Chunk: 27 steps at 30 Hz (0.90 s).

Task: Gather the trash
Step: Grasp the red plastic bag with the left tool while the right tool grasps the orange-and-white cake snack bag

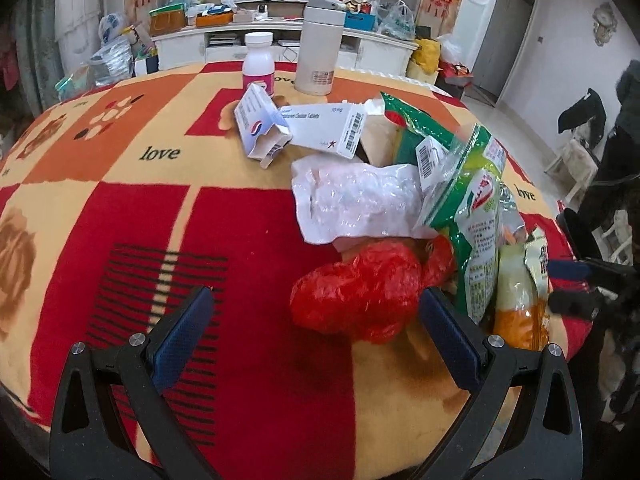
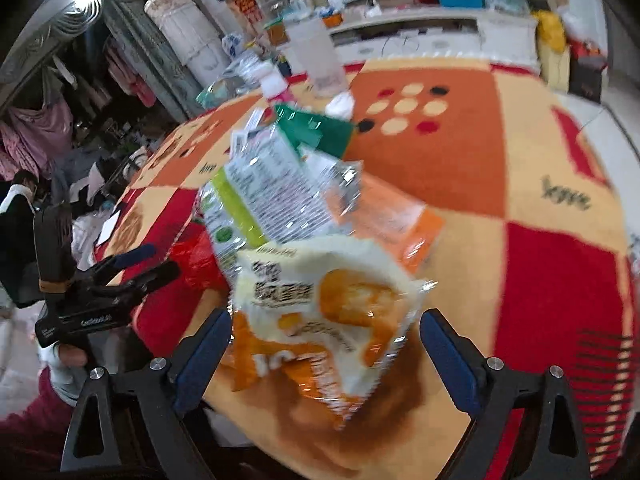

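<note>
Two sets of tongs hung over the desk [image 1: 120,208], both with jaws spread and gripping nothing. Left tongs [image 1: 316,312] had a crumpled red plastic bag [image 1: 360,288] lying nearest, just inside the right finger. Right tongs [image 2: 324,332] straddled an orange-and-white snack packet [image 2: 320,312] without pinching it. Beyond these lay a clear crinkled wrapper [image 1: 356,200] and a green-and-white food bag [image 1: 476,216], all piled together on the red and orange cloth. Farther back were two opened white medicine boxes [image 1: 304,128], then a white pill bottle [image 1: 259,62] and a tall white flask [image 1: 320,48].
</note>
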Each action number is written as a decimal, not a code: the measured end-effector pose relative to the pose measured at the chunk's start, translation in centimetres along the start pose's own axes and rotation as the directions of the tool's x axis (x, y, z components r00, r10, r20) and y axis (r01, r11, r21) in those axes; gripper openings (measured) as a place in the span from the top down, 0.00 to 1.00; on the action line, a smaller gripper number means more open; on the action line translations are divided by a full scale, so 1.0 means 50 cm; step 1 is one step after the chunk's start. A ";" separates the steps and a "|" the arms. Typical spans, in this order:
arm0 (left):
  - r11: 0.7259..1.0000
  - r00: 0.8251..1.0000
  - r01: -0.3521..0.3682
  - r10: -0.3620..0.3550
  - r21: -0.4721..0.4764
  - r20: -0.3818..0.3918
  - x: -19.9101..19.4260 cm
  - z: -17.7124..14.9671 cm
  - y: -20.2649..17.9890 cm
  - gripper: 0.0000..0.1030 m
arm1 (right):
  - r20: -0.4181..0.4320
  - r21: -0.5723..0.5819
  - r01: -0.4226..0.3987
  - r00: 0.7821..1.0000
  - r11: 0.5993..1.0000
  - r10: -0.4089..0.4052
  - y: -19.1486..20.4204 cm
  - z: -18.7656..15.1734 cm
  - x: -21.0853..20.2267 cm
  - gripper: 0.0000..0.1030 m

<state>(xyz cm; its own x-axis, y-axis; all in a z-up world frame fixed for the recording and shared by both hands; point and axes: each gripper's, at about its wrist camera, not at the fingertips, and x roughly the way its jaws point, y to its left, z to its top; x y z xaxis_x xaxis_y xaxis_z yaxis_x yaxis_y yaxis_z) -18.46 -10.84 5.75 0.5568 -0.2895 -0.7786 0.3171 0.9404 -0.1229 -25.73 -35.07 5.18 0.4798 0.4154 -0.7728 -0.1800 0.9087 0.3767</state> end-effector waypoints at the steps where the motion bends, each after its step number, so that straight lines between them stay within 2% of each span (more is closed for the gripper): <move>1: 1.000 1.000 -0.005 0.005 0.010 -0.004 0.007 0.002 -0.003 0.01 | -0.010 -0.014 0.004 1.000 1.000 -0.005 0.007 0.000 0.006 0.09; 6: 0.999 0.998 0.027 -0.025 0.035 -0.050 0.048 0.005 -0.019 0.03 | -0.043 -0.032 0.013 0.999 0.999 -0.015 0.010 0.003 0.033 0.09; 7: 0.998 0.997 0.043 -0.041 0.035 -0.063 0.056 0.005 -0.021 0.07 | -0.047 -0.031 0.010 0.999 0.999 -0.011 0.008 0.003 0.035 0.09; 9: 0.996 0.992 0.079 -0.074 0.041 -0.097 0.072 0.005 -0.029 0.25 | -0.051 -0.033 0.001 0.999 0.999 -0.003 0.008 0.004 0.040 0.09; 12: 0.991 0.986 0.125 -0.119 0.042 -0.114 0.085 0.005 -0.038 0.39 | -0.047 -0.063 -0.011 0.999 0.998 0.008 0.013 0.004 0.047 0.11; 13: 0.991 0.986 0.130 -0.125 0.040 -0.113 0.085 0.006 -0.038 0.41 | -0.046 -0.068 -0.015 0.999 0.998 0.012 0.015 0.003 0.049 0.14; 15: 0.990 0.984 0.140 -0.135 0.035 -0.112 0.079 0.007 -0.038 0.49 | -0.044 -0.073 -0.014 0.999 0.997 0.011 0.015 0.002 0.050 0.14; 20: 0.990 0.986 0.137 -0.133 0.034 -0.105 0.059 0.000 -0.038 0.56 | -0.059 -0.034 -0.025 0.998 0.999 0.023 0.013 0.007 0.034 0.14; 25: 0.991 0.987 0.127 -0.123 0.035 -0.104 0.061 -0.004 -0.046 0.57 | -0.092 -0.008 -0.034 0.995 0.999 0.033 0.034 0.010 0.038 0.14; 27: 0.991 0.987 0.129 -0.125 0.037 -0.102 0.064 -0.005 -0.048 0.57 | -0.133 -0.036 0.001 0.991 0.999 -0.006 0.048 0.014 0.052 0.08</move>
<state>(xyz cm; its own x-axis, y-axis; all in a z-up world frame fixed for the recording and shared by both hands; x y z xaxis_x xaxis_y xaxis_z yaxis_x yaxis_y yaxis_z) -17.64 -13.98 3.41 0.4314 -0.3845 -0.8161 0.4142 0.8881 -0.1995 -24.32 -31.84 4.41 0.3627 0.4122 -0.8358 -0.2104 0.9099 0.3575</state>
